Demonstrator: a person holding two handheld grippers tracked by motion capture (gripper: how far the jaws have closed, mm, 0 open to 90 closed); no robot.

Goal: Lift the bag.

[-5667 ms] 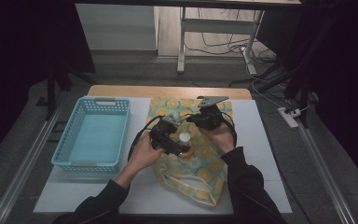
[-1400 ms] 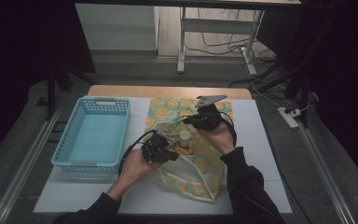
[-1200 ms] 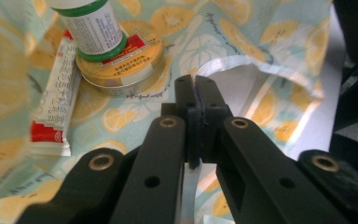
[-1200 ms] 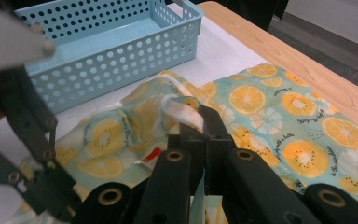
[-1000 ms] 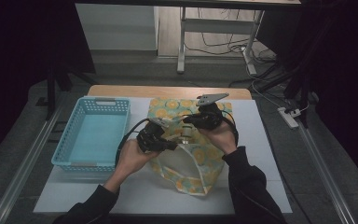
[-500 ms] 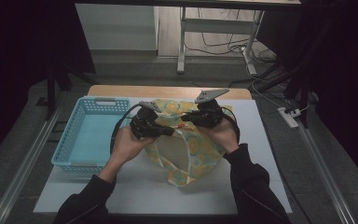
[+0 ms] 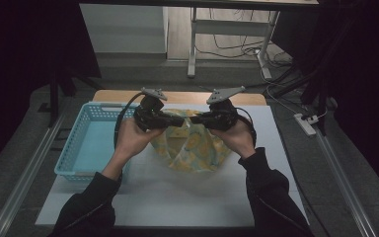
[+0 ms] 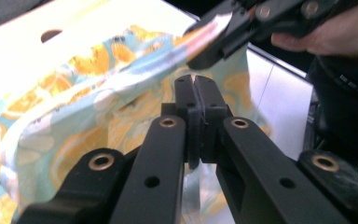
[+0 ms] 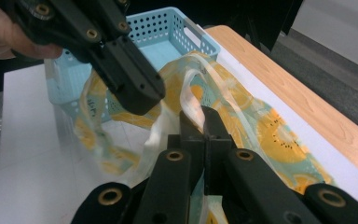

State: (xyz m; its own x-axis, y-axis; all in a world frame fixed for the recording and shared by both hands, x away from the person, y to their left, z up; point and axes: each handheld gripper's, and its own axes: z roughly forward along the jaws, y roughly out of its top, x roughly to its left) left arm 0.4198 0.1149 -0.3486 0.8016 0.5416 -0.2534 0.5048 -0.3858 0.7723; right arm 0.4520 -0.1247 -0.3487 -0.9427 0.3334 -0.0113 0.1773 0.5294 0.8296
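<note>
A: Left tongs [image 7: 180,120] and right tongs [image 7: 196,119] are both pinching the printed cloth bag [image 7: 193,148], jaws pressed together on its top edge in each gripper view. Bag is hanging between them above the white bench [image 7: 168,192], lower part draping toward the surface, just right of the blue basket [image 7: 86,148].

B: Tips for the step in hand?

A: Looks like they're lifting and opening or folding it. I'd be keeping both pinches at the same height, easing the tongs apart slowly so the fabric is tensioning evenly and not slipping out, and watching the left tongs near the basket rim.

B: Change versus earlier?

A: Several seconds back the bag was lying flat on the bench with both tongs low over it. Since then the left tongs have been swinging up and leftward, dragging one side off the surface; now both are raised, nearly tip to tip, and the bag is bunching below. Basket isn't moving.
</note>
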